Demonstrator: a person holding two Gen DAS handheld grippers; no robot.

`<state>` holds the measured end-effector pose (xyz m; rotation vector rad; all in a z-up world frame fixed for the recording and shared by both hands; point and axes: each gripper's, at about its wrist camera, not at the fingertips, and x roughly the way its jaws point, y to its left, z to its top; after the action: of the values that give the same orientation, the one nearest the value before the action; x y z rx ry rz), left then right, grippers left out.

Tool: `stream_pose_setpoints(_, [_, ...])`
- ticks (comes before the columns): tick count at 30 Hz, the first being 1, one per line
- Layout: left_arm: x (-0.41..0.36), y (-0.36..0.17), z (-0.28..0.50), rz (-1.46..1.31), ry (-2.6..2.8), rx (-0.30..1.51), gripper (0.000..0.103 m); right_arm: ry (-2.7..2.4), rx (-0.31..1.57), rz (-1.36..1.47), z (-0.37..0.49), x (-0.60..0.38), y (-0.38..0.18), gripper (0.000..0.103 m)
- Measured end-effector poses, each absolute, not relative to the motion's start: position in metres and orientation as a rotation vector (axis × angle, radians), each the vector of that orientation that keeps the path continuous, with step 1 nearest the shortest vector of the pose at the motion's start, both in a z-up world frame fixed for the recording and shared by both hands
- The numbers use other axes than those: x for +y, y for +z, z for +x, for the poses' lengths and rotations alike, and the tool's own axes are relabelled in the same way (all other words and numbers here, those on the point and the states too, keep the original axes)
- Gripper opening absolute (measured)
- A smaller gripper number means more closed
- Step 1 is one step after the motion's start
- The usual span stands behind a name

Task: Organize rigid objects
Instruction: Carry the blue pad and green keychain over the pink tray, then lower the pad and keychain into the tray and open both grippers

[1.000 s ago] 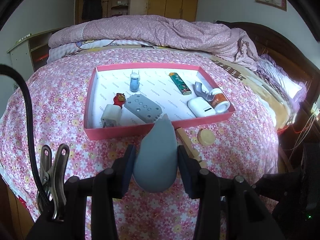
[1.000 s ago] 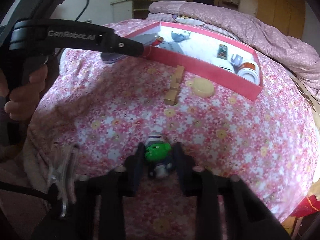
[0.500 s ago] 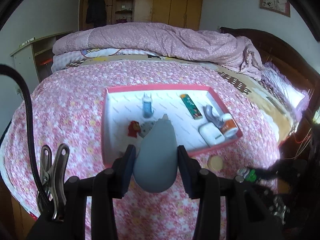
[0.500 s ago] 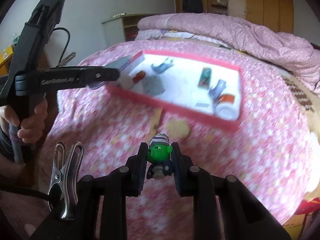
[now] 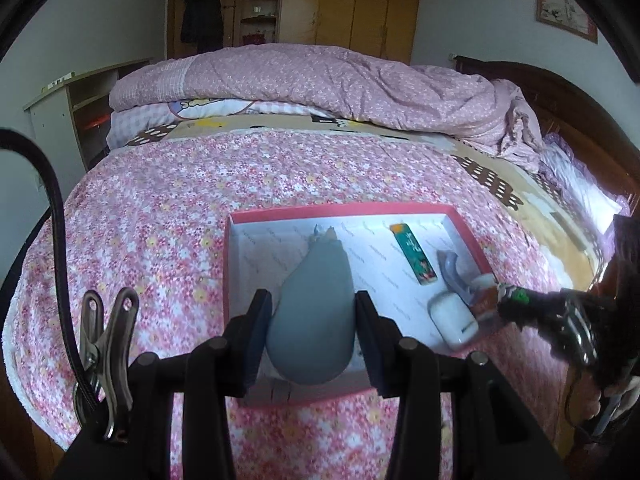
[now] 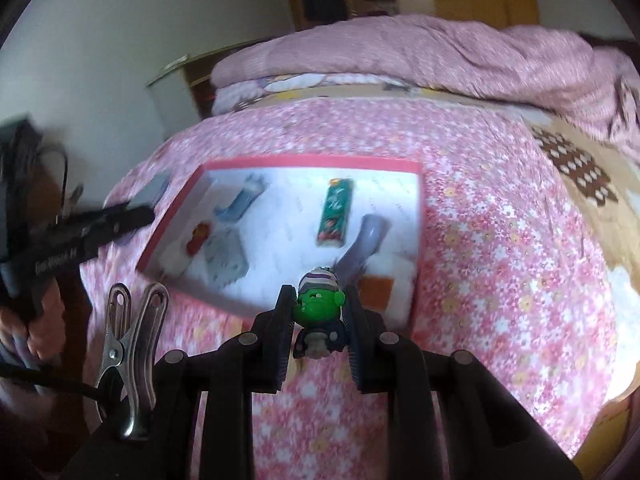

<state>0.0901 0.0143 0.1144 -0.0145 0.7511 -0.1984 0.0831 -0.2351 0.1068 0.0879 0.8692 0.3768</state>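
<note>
Grey egg-shaped toy (image 5: pixel 312 312) hides box (image 5: pixel 464 224) middle; charger (image 5: pixel 452 320) seemingly beside tape.

I see a bed (image 5: pixel 168 216) spread with a pink floral sheet, a red-rimmed shallow box (image 5: pixel 230 264) lying directly on it near the middle. At twelve o'clock from the box, a rumpled pink quilt (image 5: pixel 328 84) is heaped across the far end, over a folded cartoon-print blanket (image 5: pixel 208 106).
</note>
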Motion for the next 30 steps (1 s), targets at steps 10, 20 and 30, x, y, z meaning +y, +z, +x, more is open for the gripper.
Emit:
stream_pose_setpoints(10, [0.018, 0.096, 0.132, -0.045, -0.171, 0.797, 0.044, 0.337, 0.876, 0.091, 0.13, -0.239, 0.106, 0.024])
stream_pose_setpoints(20, [0.013, 0.083, 0.166, -0.01, -0.155, 0.818, 0.044, 0.34, 0.893, 0.084, 0.178, -0.234, 0.097, 0.024])
stream_pose_setpoints(30, [0.019, 0.067, 0.187, -0.019, -0.123, 0.866, 0.044, 0.308, 0.895, 0.032, 0.202, -0.231, 0.088, 0.024])
